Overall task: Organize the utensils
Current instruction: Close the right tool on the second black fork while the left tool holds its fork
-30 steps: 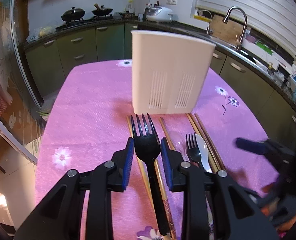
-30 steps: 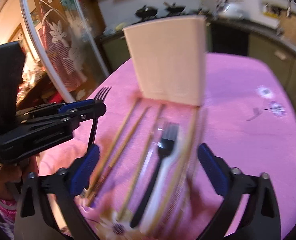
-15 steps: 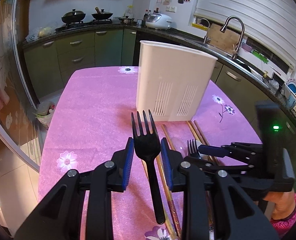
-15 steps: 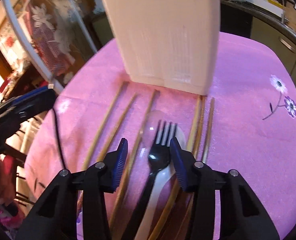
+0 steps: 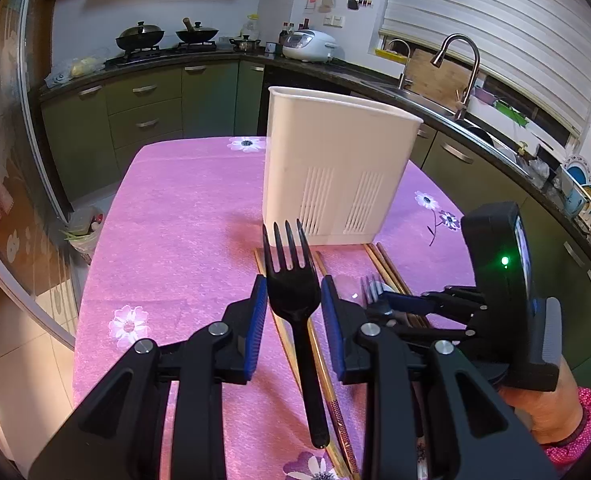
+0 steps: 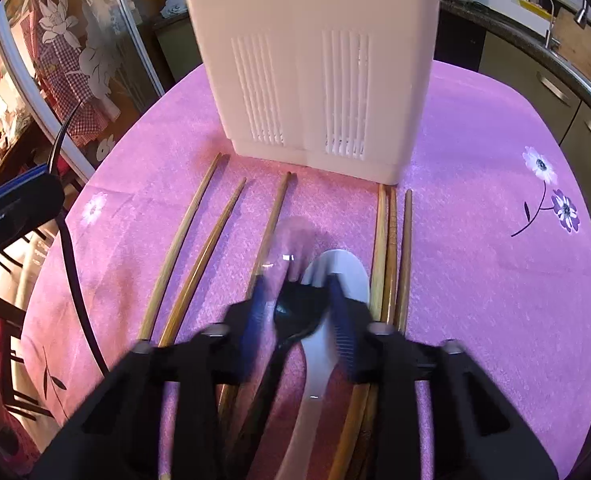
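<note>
The white utensil holder point(image 5: 337, 168) stands upright on the pink desk point(image 5: 175, 216), and everything else lies on the camera's side of it. The left tool point(image 5: 294, 312) is clamped on a black fork point(image 5: 293, 292), gripping it across the neck with the tines pointing up toward the holder. A second ago this fork hung low over the chopsticks; now it is lifted clear of the desk, its handle tip hanging free above the chopsticks point(image 5: 323, 380) in front of the holder.

The bigger change is on the right. The right tool point(image 6: 299, 312), wide open and well back a second ago, has come down over the second black fork point(image 6: 295, 312), which lies on top of a white spoon point(image 6: 335, 276) between two groups of chopsticks point(image 6: 391, 248) in front of the holder. Its blue pads sit close on either side of the fork's head, narrowed from half a second ago. The view is motion-blurred, so I cannot tell whether the pads have already bitten on the fork or are a touch short of it.

For the task this means one fork is ready to go into the holder, and the second pick is probably under way. The risk I see is the spoon beneath: a pinch set too low could catch its bowl along with the fork.
</note>
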A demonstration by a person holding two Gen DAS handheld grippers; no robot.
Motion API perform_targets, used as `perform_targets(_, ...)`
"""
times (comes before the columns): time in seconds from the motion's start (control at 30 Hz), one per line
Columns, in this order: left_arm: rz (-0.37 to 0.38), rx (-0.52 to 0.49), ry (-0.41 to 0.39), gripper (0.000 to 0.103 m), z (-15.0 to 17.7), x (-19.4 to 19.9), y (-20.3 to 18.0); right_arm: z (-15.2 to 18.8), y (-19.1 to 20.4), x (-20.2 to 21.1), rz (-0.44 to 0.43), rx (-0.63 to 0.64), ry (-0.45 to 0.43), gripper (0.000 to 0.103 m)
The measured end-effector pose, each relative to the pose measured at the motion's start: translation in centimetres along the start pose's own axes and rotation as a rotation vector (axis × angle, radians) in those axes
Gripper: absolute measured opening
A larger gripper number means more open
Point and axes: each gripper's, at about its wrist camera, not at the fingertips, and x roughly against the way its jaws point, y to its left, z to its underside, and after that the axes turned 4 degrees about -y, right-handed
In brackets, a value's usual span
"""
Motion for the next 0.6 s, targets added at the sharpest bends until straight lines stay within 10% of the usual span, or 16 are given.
perform_targets(0.17, -0.001, 0.006, -0.001, 0.027, 0.0, 0.0, 0.3, -0.3, 0.3, 0.5, 0.008, -0.003, -0.035, 0.008)
perform_targets(0.6, 0.002, -0.007, -0.015, 0.027, -0.3, 0.6, -0.4, -0.3, 0.5, 3.8, -0.040, -0.012, -0.152, 0.006)
